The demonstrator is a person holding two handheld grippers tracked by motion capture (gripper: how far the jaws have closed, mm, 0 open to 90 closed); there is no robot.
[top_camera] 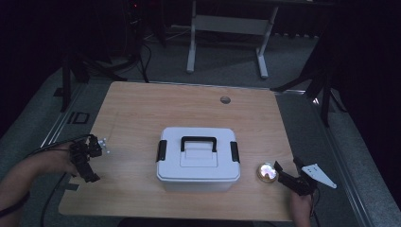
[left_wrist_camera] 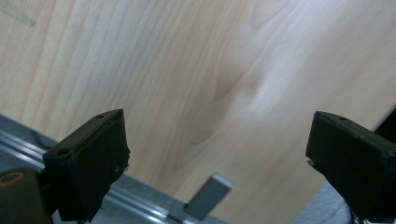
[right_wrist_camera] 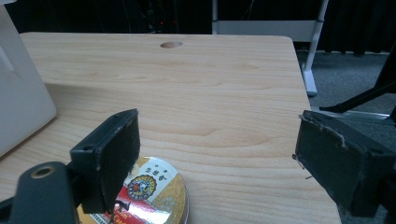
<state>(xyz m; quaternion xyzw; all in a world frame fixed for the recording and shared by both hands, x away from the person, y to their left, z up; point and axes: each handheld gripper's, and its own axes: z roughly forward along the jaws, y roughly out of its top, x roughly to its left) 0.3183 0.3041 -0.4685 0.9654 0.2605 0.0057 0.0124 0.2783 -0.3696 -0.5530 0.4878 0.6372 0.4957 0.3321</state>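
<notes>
Two grippers: both spread wide, nothing held.
Left gripper (top_camera: 88, 163): well left of the white box (top_camera: 197, 161), over bare table (top_camera: 142, 109).
Round tin (top_camera: 267, 172): just right of box, directly ahead of right gripper (top_camera: 286, 177), under its left jaw.

We see a table (top_camera: 142, 109) of pale wood-grain, smooth with a soft matt sheen. The storage box (top_camera: 198, 161) looks like smooth white plastic, its handle (top_camera: 198, 140) and side clips in black plastic. The round tin (right_wrist_camera: 149, 191) has a glossy printed lid in gold and red — it glints in the high view. The right gripper (right_wrist_camera: 217, 158) carries matt black jaws with rough, frayed edges; the left gripper (left_wrist_camera: 217, 158) looks similar — dull black, slightly chipped
</notes>
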